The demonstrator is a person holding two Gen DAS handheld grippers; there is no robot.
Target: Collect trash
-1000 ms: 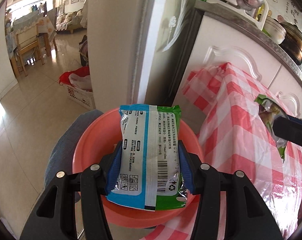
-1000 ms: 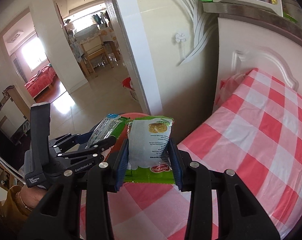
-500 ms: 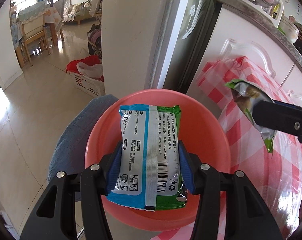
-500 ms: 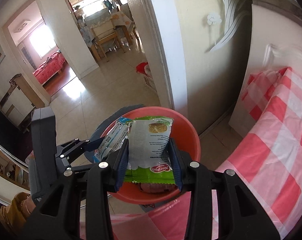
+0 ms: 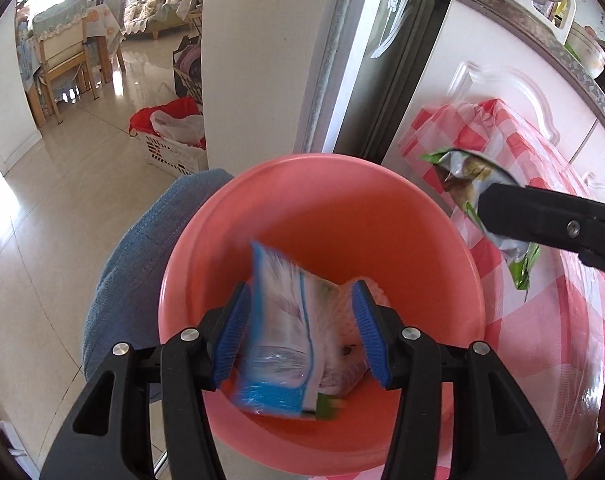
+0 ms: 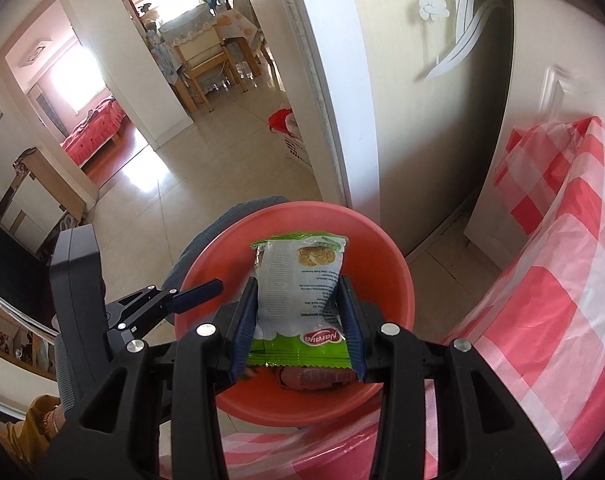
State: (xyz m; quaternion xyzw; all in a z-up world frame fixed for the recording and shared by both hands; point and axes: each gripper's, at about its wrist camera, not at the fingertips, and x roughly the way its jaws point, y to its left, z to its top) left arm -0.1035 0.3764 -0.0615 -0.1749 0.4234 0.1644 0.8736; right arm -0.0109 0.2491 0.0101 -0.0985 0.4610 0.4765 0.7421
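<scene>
Two grippers over the pink basin (image 5: 442, 248); left gripper (image 5: 300, 330) has let go, its blurred blue-and-white packet (image 5: 278, 344) loose between the pads, inside the basin; right gripper (image 6: 298, 330) clamps a green snack packet (image 6: 300, 280) above the basin, beside the checked tablecloth (image 6: 550, 300)
</scene>
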